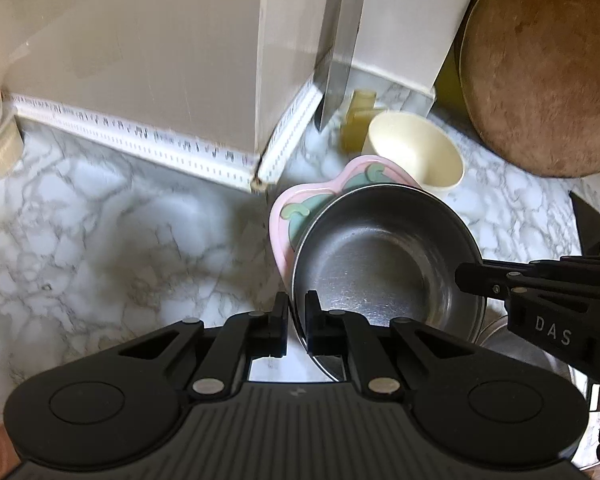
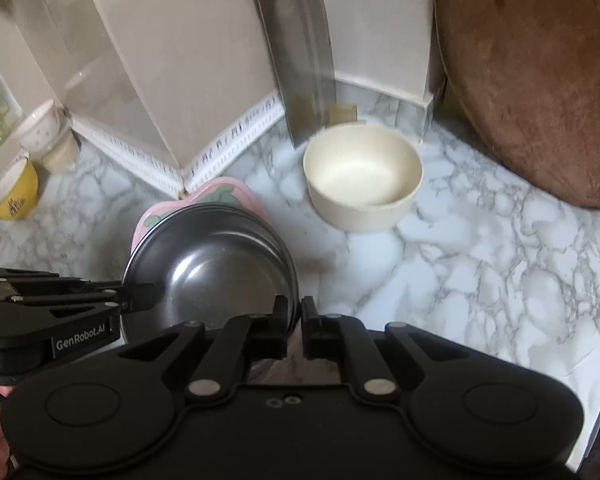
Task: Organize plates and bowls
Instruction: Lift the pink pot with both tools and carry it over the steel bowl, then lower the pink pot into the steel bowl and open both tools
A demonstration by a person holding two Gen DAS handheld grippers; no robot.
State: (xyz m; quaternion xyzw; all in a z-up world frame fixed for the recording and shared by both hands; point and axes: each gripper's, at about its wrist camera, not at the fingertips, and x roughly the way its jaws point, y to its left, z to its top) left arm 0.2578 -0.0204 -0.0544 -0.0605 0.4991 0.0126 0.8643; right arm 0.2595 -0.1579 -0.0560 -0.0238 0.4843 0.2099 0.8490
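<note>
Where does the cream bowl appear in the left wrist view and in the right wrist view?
Left wrist view: the cream bowl sits right of centre in the upper half, tipped, just behind the pink plate and the steel bowl.
Right wrist view: the cream bowl stands upright on the marble counter, slightly right of centre.
Shared landmark: the cleaver blade leaning at the wall just behind the bowl.

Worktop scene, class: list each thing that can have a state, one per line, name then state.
Steel bowl: tilted, held by its rim in both grippers.
Pink plate: partly hidden behind the steel bowl.
Cream bowl: upright, empty.
Left hand-held gripper: shut on the rim.
Right hand-held gripper: shut on the rim.
</note>
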